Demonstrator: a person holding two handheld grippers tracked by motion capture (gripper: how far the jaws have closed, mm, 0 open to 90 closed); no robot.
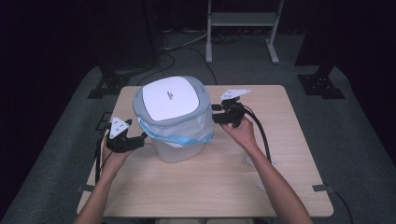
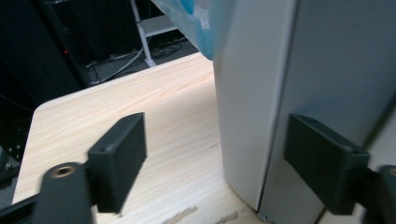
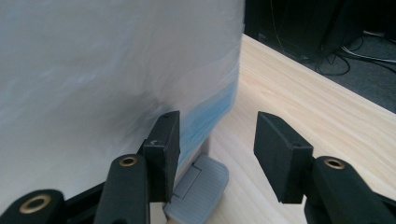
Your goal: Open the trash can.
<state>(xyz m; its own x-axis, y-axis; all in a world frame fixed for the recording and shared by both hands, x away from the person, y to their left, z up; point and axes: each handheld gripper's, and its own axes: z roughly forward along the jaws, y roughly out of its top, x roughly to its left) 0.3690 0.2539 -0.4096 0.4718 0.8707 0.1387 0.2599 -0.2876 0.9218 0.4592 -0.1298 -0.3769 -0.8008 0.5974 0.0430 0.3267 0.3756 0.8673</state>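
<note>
Pedal bin: the white bin [image 1: 180, 147] stands left of the middle of the wooden table [image 1: 289, 140], its grey-rimmed white lid [image 1: 170, 98] shut and a clear liner with a blue edge [image 1: 196, 130] hanging out around the body.
Why you flank it: you have a gripper on each side of it — likely to steady the body or to catch the loose liner.
Left gripper: your left gripper [image 1: 140, 138] sits low at the bin's left wall, jaws spread wide, nothing between them.
Right gripper: your right gripper [image 1: 215, 116] is up by the liner's skirt on the right, jaws also well apart and empty.
Left gripper view: it shows the bare wall [image 2: 252, 93] reaching the tabletop, with one jaw in front of it — whether it touches, you cannot tell.
Right gripper view: it alone shows the grey foot pedal [image 3: 198, 189] at the base, just under the liner's blue band.
High view: it gives both hands' placing and some crumpled clear plastic [image 1: 259, 163] by your right forearm.
</note>
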